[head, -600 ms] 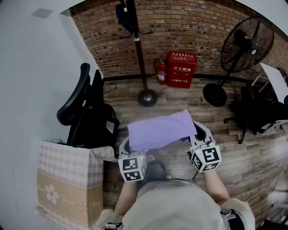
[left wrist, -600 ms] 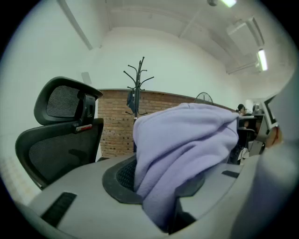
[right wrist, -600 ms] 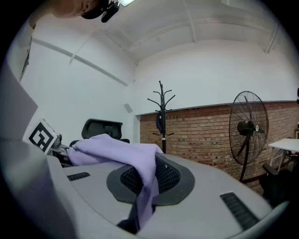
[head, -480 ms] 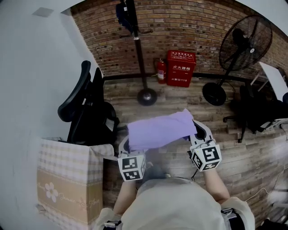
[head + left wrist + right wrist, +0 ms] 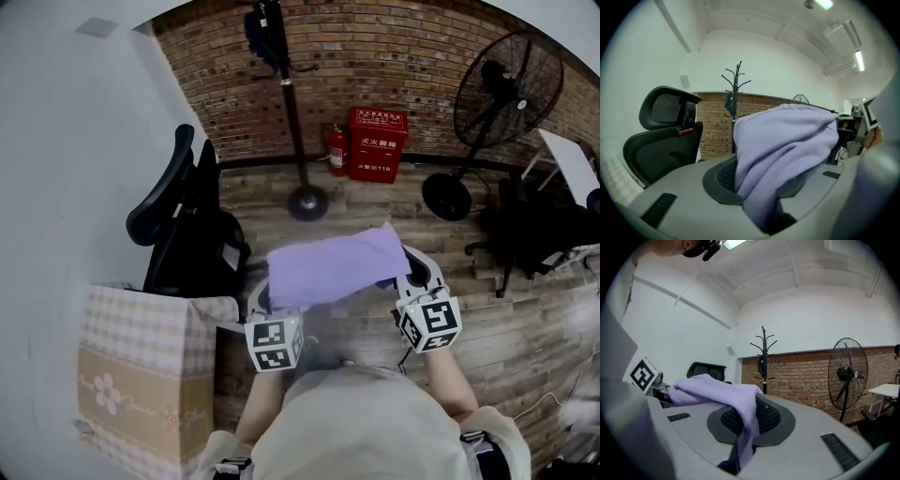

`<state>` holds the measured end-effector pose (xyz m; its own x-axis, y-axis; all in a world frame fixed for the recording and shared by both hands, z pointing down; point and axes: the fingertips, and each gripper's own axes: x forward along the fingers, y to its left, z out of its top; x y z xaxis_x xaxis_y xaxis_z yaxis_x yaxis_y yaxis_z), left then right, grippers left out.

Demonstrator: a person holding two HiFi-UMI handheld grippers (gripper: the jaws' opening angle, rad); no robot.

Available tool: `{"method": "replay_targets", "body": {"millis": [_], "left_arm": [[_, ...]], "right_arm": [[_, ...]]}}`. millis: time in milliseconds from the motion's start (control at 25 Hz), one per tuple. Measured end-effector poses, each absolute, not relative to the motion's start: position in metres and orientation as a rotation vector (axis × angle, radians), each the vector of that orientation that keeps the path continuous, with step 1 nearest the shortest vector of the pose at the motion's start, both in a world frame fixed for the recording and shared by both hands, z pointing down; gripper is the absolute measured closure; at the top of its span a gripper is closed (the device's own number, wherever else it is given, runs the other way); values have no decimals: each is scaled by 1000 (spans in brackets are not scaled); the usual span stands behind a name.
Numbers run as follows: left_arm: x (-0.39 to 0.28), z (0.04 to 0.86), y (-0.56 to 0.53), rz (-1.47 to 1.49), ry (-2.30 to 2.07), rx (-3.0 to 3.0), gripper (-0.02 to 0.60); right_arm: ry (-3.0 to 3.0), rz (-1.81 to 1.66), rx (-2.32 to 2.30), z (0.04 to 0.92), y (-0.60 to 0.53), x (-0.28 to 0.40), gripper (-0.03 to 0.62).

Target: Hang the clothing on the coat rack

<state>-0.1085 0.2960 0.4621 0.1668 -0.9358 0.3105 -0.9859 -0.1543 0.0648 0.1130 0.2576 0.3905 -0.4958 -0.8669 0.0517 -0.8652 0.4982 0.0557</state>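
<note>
A lilac fleece garment [image 5: 333,269] is stretched between my two grippers in front of the person's body. The left gripper [image 5: 263,302] is shut on its left end; thick folds of the lilac cloth [image 5: 778,159] bulge out from between the jaws. My right gripper [image 5: 409,277] is shut on the right end, a thinner fold of cloth [image 5: 743,423] pinched between the pads. The black coat rack [image 5: 286,103] stands ahead against the brick wall, with a dark blue item [image 5: 255,28] hanging near its top. The rack [image 5: 736,101] also shows upright in the left gripper view and as a coat rack [image 5: 763,357] in the right.
A black office chair [image 5: 183,234] stands at the left, next to a checked fabric box [image 5: 141,375]. A red fire-equipment box [image 5: 378,142] and extinguisher [image 5: 337,150] sit by the wall. A standing fan [image 5: 497,103] and a dark chair [image 5: 534,234] are at the right.
The view has shifted slightly; the garment and both grippers stay in the same hold, with almost no movement.
</note>
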Motion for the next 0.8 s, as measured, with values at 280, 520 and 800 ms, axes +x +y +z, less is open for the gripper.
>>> {"method": "replay_targets", "body": {"millis": [280,520,800], "left_arm": [[-101,458,303,297,-1873,2193,459],[-96,458,304,308,-1882,2196,459],[-92,459,294,335,-1874,2207,459]], "right_arm": [[-2691,-9,1537,389,262,122,579],[-2704,-11,1525,389,262,127,579],[-2696,11,1534,393,253,133,579]]}}
